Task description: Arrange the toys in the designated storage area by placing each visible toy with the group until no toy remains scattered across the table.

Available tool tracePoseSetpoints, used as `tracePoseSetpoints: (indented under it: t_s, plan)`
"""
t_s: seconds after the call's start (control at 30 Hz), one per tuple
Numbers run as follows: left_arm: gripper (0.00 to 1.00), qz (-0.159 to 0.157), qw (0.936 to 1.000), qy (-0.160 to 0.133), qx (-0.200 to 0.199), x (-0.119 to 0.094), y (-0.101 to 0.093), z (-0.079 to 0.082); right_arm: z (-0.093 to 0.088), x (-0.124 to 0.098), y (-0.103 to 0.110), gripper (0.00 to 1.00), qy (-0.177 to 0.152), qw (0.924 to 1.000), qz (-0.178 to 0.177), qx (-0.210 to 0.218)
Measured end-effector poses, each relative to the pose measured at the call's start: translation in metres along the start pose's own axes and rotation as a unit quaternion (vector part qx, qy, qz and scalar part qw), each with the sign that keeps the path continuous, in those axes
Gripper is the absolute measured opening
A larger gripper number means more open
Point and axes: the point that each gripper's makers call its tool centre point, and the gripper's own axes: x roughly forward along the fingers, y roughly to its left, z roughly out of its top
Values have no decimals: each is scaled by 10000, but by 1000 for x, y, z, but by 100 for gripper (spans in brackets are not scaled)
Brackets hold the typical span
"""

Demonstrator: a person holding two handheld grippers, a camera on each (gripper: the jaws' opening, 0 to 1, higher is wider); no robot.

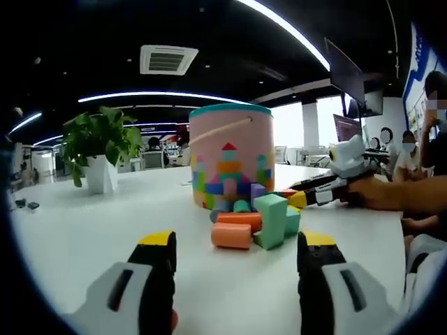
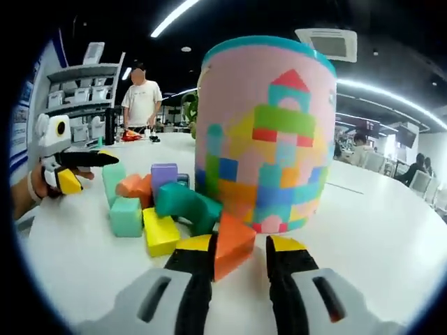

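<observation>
**Orange block in the right claw beside the pink bucket**

Orange and wedge-shaped, one block [image 2: 232,244] sits between the jaws of the right claw [image 2: 237,259], low on the white counter [image 2: 377,230]. The left jaw touches the block, but between the block and the right jaw a gap shows, so I cannot tell if the claw grips it. The block lies just in front of the pink bucket [image 2: 269,132], which stands upright and carries a picture of coloured bricks.

The other toys lie in one group at the foot of the bucket. In the right gripper view a yellow block [image 2: 160,232] touches a dark green arch [image 2: 187,204]; near them are a light green cube [image 2: 126,216], an orange piece [image 2: 136,185] and a purple cube [image 2: 164,176].

The left claw [image 1: 237,248] is open and holds nothing; its jaws stand wide apart above the bare counter [image 1: 84,230], pointing toward the group. From this side the bucket [image 1: 231,155] stands behind an orange cylinder [image 1: 231,235] and a green block [image 1: 271,220]. A potted plant [image 1: 100,148] stands far back on the counter.
</observation>
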Motion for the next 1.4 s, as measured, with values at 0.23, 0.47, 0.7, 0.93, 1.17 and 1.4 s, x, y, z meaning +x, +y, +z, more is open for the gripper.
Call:
tracePoseSetpoints:
  t_s: [0.23, 0.47, 0.7, 0.93, 1.17, 1.4]
  plan:
    - [72, -3, 10000, 4, 7, 1, 1, 0, -5, 3, -1, 29, 164, 9999, 56, 4]
    - [72, -13, 10000, -7, 10, 0, 1, 0, -2, 0, 1, 21, 79, 9999, 93, -58]
    - [72, -17, 10000, -13, -9, -1, 1, 1, 0, -5, 1, 21, -33, 9999, 39, 92]
    - [72, 2, 10000, 7, -35, 0, 2, 0, 2, -7, 4, 20, -103, 9998, 25, 174]
    - [73, 119, 9999, 20, -7, -2, 6, -1, 0, -7, 6, 20, -71, 9998, 20, 174]
    - [72, 148, 9999, -31, -2, -3, 2, 3, 4, -10, 4, 20, -185, 9993, 9, 318]
